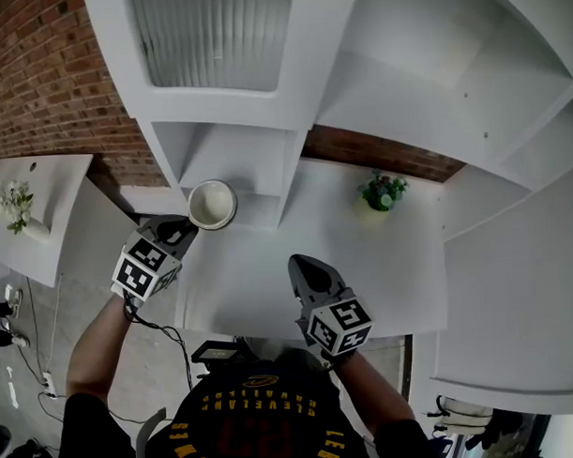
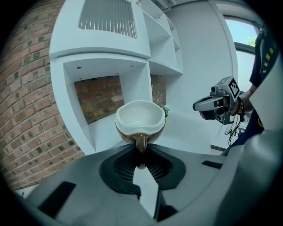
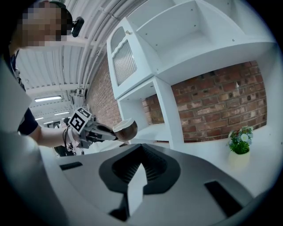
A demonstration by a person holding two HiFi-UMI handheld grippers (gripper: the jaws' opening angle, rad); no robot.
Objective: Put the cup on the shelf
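White shelf [image 1: 232, 155] unit against a brick wall [image 1: 47, 81], with a white counter [image 1: 382, 267] below it. Head view: the cup [image 1: 212, 203] is at the mouth of the shelf's lower-left niche, mouth up. The left gripper [image 1: 185, 232] is right behind it, on the side away from the shelf. The right gripper [image 1: 302, 270] is over the counter, well back from the shelf, with nothing on it. A small plant [image 1: 383, 192] sits on the counter right of the shelf niche. Left gripper view: jaws clamped on the cup's handle, bowl upright just past the tips, niche and brick back straight ahead. Right gripper view: jaws together, nothing between them. The cup shows off to the left in the other gripper, in the air in front of the shelf and not resting on anything. Progress, as I read it: the pickup and carry to the shelf are done. Left to do: push the cup into the niche, set it down and let go.
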